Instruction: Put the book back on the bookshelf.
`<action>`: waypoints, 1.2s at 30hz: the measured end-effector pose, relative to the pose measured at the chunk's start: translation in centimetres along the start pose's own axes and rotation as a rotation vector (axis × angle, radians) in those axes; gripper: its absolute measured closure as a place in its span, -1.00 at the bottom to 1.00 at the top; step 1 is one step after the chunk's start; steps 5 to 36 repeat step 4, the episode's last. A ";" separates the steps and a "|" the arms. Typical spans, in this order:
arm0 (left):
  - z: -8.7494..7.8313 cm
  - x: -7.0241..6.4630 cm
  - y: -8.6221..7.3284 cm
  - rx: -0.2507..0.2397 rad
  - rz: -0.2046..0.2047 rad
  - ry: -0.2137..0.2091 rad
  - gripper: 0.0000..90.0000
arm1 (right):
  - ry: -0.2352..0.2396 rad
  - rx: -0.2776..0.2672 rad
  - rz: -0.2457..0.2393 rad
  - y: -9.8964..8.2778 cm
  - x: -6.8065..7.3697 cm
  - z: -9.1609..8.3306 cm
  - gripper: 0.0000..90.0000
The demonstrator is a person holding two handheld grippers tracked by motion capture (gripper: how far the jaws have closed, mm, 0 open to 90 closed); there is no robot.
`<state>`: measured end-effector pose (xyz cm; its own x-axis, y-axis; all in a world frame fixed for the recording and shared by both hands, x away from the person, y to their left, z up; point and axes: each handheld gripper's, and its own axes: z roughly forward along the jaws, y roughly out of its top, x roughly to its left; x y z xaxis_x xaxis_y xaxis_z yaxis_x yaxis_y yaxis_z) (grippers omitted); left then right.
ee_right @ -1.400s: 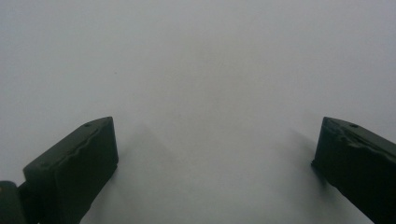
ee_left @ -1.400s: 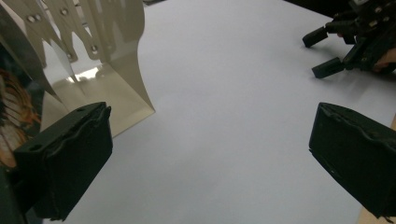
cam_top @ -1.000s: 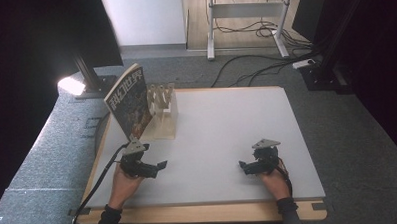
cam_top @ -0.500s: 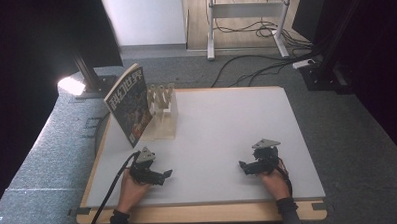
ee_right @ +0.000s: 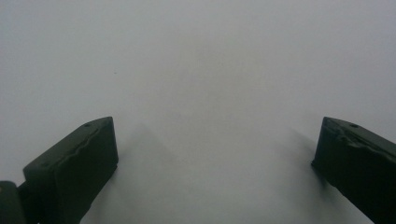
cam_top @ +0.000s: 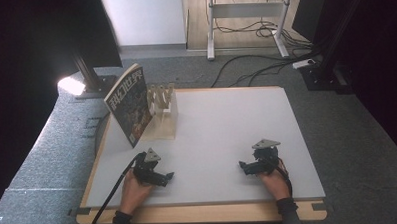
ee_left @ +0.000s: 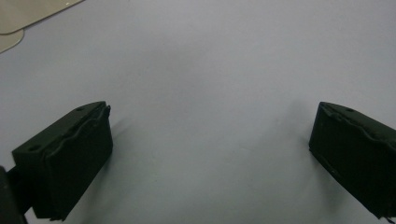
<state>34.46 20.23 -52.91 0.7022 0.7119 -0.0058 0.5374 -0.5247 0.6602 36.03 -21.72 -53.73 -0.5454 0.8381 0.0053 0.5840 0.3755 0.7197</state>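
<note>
Both grippers low over table [cam_top: 227,126] near front edge, left gripper [cam_top: 161,177] and right gripper [cam_top: 246,166] each with jaws spread, holding nothing. Book [cam_top: 129,104] leans on wooden rack [cam_top: 162,110] at back left corner. Your likely target: approach left-handed, jaws wide, pinch cover edge squarely, avoid nudging rack

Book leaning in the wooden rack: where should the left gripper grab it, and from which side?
Probably the book's free near edge, approached from the person's side with the left gripper. It stands tilted against the wooden rack, which blocks its right face; the near edge overhangs bare table. The open jaws could straddle the covers there.
</note>
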 end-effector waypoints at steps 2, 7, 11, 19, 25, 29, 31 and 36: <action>0.0 0.0 0.0 0.000 0.000 0.000 -1.00 | 0.001 0.000 0.001 0.0 0.0 0.0 -1.00; 0.0 0.0 0.0 0.001 -0.002 0.000 -1.00 | 0.000 0.000 -0.001 0.0 0.0 0.0 -1.00; 0.0 0.0 0.0 0.001 -0.002 0.000 -1.00 | 0.000 0.000 -0.001 0.0 0.0 0.0 -1.00; 0.0 0.0 0.0 0.001 -0.002 0.000 -1.00 | 0.000 0.000 -0.001 0.0 0.0 0.0 -1.00; 0.0 0.0 0.0 0.001 -0.002 0.000 -1.00 | 0.000 0.000 -0.001 0.0 0.0 0.0 -1.00; 0.0 0.0 0.0 0.001 -0.002 0.000 -1.00 | 0.000 0.000 -0.001 0.0 0.0 0.0 -1.00; 0.0 0.0 0.0 0.001 -0.002 0.000 -1.00 | 0.000 0.000 -0.001 0.0 0.0 0.0 -1.00; 0.0 0.0 0.0 0.001 -0.002 0.000 -1.00 | 0.000 0.000 -0.001 0.0 0.0 0.0 -1.00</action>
